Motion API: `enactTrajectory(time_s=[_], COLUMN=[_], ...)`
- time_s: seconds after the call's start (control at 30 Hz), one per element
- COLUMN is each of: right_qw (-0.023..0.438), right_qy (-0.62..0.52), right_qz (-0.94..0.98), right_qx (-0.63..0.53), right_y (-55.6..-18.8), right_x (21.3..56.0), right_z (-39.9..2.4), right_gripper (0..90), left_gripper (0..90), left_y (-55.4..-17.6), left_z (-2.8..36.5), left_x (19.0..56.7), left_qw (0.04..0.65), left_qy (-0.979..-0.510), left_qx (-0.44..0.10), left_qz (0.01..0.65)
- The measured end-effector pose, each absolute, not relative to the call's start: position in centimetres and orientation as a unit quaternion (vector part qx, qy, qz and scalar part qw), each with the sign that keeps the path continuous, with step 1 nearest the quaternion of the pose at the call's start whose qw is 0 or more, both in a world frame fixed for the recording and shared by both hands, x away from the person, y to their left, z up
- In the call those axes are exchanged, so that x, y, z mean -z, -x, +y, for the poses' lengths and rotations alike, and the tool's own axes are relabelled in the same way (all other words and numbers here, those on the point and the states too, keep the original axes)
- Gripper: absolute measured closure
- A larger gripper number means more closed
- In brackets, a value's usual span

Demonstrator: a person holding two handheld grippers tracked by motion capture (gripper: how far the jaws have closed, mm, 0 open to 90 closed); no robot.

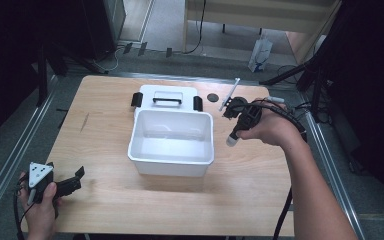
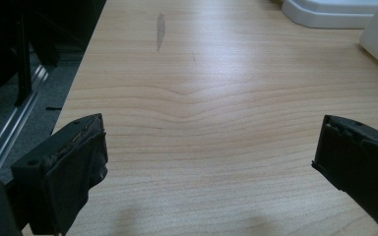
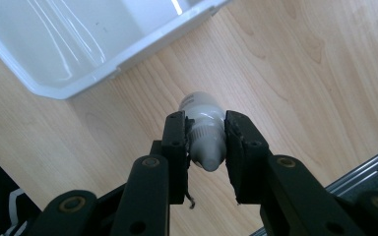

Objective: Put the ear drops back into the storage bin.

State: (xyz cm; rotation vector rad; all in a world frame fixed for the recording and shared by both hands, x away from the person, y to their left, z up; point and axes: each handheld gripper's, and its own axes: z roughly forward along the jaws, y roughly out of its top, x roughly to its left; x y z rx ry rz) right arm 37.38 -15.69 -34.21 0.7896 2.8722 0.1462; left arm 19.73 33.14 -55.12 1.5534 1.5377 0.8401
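Wooden table (image 1: 105, 200) bears white bin (image 1: 172, 160); grey floor (image 1: 170, 25) beyond

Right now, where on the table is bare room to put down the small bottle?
Bare wood lies left of the white bin, toward the left gripper, and along the near edge. It is crowded behind the right gripper: lid, black disc, white stick.

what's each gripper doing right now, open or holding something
Left gripper: open, jaws wide apart, holding nothing.
Right gripper: shut on a small white bottle.
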Motion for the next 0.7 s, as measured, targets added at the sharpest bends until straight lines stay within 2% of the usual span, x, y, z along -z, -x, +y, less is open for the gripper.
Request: enactTrajectory(time_s=[0.37, 0.7], right_qw=[0.084, 0.084], right_qy=[-0.236, -0.213], right_qz=[0.967, 0.972], right_qx=[-0.051, -0.053], right_y=[-37.5, -37.4], right_x=[31.7, 31.1], right_z=[-13.2, -10.6], right_gripper=[72.4, 72.4], left_gripper=[0.3, 0.3], left_y=[-19.8, -19.8], left_z=[33.1, 33.1], left_x=[55.1, 55.1], left_qw=[0.390, 0.390], left_qy=[-0.611, -0.612], left_qx=[-0.330, -0.327], left_qz=[0.605, 0.605])
